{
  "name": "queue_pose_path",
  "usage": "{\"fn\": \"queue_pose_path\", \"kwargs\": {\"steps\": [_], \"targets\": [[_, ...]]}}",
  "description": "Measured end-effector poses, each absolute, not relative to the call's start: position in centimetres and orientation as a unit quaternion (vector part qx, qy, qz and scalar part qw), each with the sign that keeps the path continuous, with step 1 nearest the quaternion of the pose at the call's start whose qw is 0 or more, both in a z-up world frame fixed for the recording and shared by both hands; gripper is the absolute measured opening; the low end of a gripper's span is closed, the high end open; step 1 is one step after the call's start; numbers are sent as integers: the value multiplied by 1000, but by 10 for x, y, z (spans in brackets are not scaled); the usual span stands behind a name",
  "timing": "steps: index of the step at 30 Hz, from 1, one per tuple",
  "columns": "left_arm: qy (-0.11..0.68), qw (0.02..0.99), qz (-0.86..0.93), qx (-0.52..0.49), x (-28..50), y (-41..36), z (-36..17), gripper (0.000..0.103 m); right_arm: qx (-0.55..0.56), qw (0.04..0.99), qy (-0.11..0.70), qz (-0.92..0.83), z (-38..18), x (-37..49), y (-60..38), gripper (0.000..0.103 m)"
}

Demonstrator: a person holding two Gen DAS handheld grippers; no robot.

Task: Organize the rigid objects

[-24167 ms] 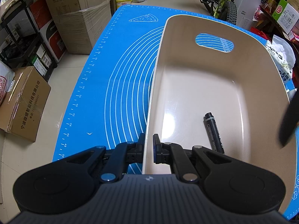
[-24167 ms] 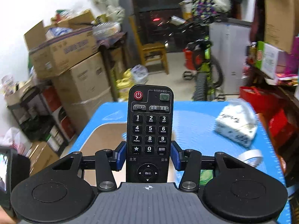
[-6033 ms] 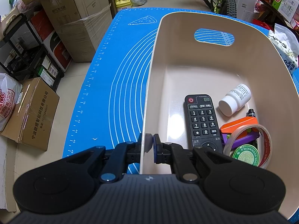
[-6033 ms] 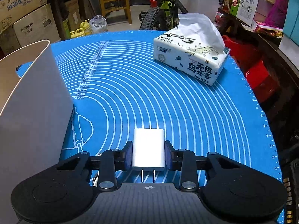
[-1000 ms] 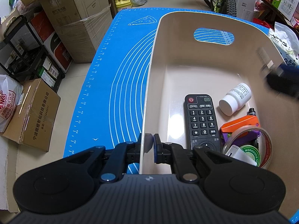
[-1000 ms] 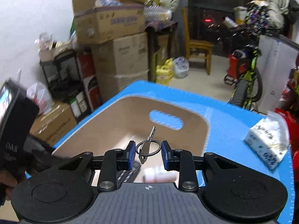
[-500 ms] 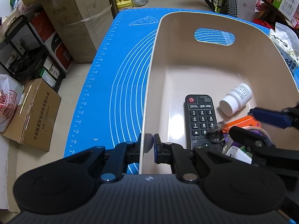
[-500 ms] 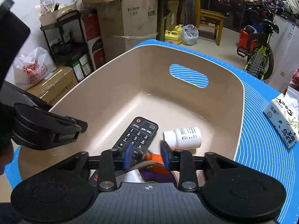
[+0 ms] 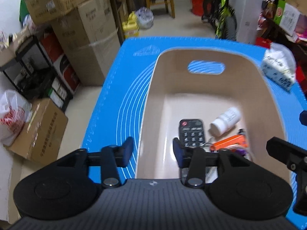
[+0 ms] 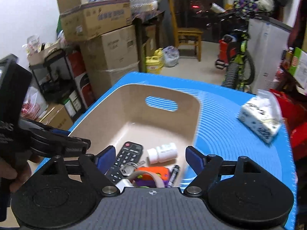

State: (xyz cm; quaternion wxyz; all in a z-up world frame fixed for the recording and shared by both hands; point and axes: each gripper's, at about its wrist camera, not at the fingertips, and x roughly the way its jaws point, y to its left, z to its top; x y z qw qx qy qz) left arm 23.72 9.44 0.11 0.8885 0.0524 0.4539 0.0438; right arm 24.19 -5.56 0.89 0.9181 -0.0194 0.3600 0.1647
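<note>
Currently: left gripper [image 9: 152, 151] fingers spread, straddling the beige bin's [image 9: 147, 103] left wall, gripping nothing. Right gripper [image 10: 150, 158] fingers wide apart, empty; remote [image 10: 126, 161], pill bottle [image 10: 163, 152] and keys [image 10: 128, 168] lie between them in the bin.

bin [image 10: 107, 113] beige | mat [image 10: 220, 130] blue, white-lined | remote [image 10: 126, 161] black

Stacked cardboard boxes [image 10: 107, 38] fill the upper left against a white wall [image 10: 28, 9]. A wooden chair [image 10: 187, 34] stands at top centre on the pale floor [image 9: 184, 26], with a bicycle [image 10: 239, 65] toward the upper right. A dark metal shelf [image 9: 32, 67] sits at left.
</note>
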Motion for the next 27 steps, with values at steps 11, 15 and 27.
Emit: {"fn": "queue_pose_path", "kwargs": {"steps": [11,15,27], "targets": [[407,910,32,64,166,59,47,65,19,934,329,137,50,170,-99,94],[398,915,31,53,137,52,57,65,27,937,323,133,61,141,-112,94],[380,924,17,42,66,33,62,65,23,944,310,110,65,61,-138,96]]}}
